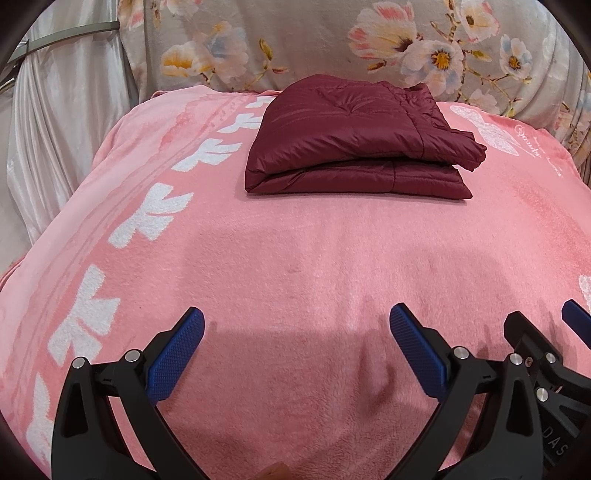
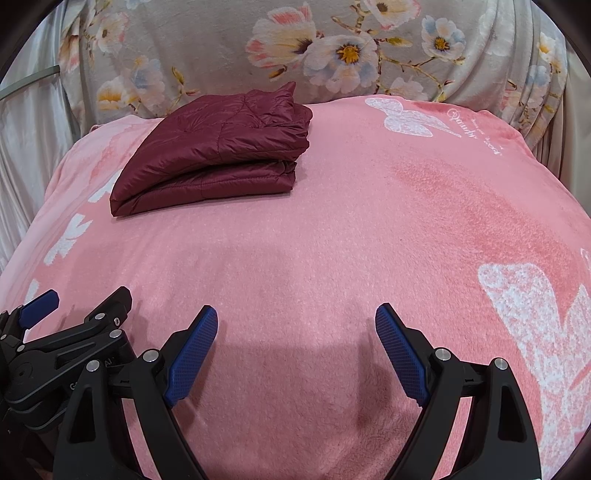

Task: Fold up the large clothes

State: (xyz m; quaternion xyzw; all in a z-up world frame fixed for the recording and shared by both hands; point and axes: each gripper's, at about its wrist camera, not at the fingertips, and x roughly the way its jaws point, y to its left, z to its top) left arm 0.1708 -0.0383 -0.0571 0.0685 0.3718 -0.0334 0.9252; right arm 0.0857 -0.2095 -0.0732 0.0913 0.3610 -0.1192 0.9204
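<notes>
A dark red quilted jacket (image 1: 358, 144) lies folded into a thick packet at the far end of a pink blanket (image 1: 295, 258); in the right wrist view the jacket (image 2: 218, 151) sits far left. My left gripper (image 1: 297, 321) hangs open over the near part of the blanket, well short of the jacket, with nothing between its blue pads. My right gripper (image 2: 296, 317) is open too and empty, beside the left one. Each gripper shows at the edge of the other's view: the right gripper (image 1: 546, 332) and the left gripper (image 2: 74, 310).
A grey floral cloth (image 1: 332, 40) covers the upright back behind the blanket. White satin drapery (image 1: 55, 129) hangs at the left, with a metal rail (image 1: 66, 35) above it. White butterfly prints (image 2: 535, 325) mark the blanket at the right.
</notes>
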